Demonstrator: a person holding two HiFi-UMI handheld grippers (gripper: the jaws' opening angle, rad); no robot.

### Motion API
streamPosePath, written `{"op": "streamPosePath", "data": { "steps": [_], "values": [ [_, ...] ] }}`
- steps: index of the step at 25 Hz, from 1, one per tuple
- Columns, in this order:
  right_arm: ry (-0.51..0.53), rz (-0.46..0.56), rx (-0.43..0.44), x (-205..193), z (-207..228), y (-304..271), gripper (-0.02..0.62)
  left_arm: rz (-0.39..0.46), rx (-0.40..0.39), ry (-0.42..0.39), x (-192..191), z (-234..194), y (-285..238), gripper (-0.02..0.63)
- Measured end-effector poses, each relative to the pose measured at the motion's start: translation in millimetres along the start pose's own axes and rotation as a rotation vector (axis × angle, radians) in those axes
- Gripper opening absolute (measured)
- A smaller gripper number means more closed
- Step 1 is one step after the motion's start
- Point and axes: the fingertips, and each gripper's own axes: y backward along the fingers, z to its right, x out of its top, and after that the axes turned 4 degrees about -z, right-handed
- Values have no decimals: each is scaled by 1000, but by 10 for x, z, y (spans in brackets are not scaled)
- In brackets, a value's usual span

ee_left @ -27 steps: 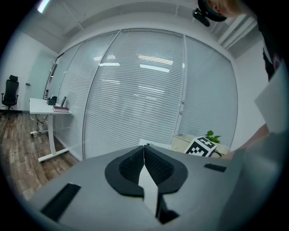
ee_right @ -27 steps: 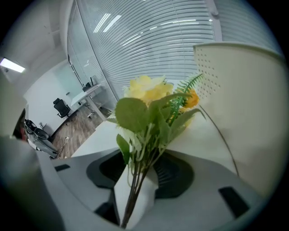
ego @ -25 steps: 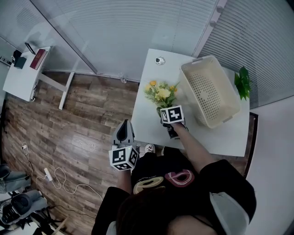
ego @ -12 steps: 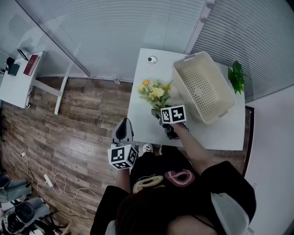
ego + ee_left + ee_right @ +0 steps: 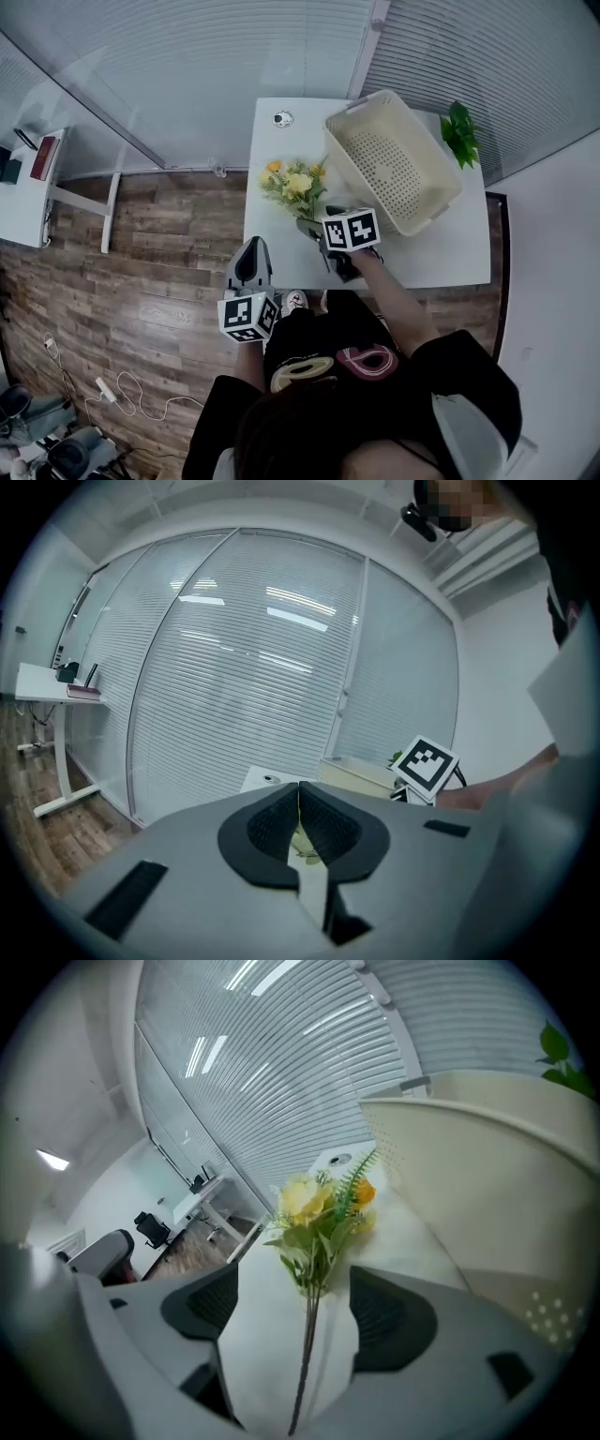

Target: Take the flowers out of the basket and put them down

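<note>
The bunch of yellow flowers (image 5: 292,182) lies on the white table (image 5: 281,253), left of the cream basket (image 5: 394,159), which holds nothing I can see. My right gripper (image 5: 312,228) hovers at the stem end. In the right gripper view the flowers (image 5: 319,1213) point away and the thin stem runs between the jaws of the right gripper (image 5: 295,1283). Those jaws have just been opening and stand wide, with the pads clear of the stem. My left gripper (image 5: 252,248) hangs over the floor beside the table, and in its own view the left gripper (image 5: 299,789) is shut on nothing.
A green plant (image 5: 459,134) stands behind the basket at the table's far right corner. A small round object (image 5: 279,118) sits at the far left corner. A white desk (image 5: 37,178) stands far left on the wooden floor. Glass walls with blinds close off the back.
The right gripper has lifted a little and its jaws have let go of the stem. The flowers stay lying on the table. The left gripper has shifted slightly beside the table.
</note>
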Motion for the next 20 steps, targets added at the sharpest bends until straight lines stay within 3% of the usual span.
{"op": "streamPosePath", "data": {
  "steps": [9, 16, 20],
  "values": [
    [38, 131, 65, 189, -148, 563, 354, 9, -74, -9, 31, 229, -80, 18],
    [-16, 336, 94, 227, -232, 1083, 353, 24, -115, -20, 94, 378, -104, 18],
    [51, 398, 32, 177, -226, 1254, 353, 23, -137, -29, 83, 458, -106, 18]
  ]
}}
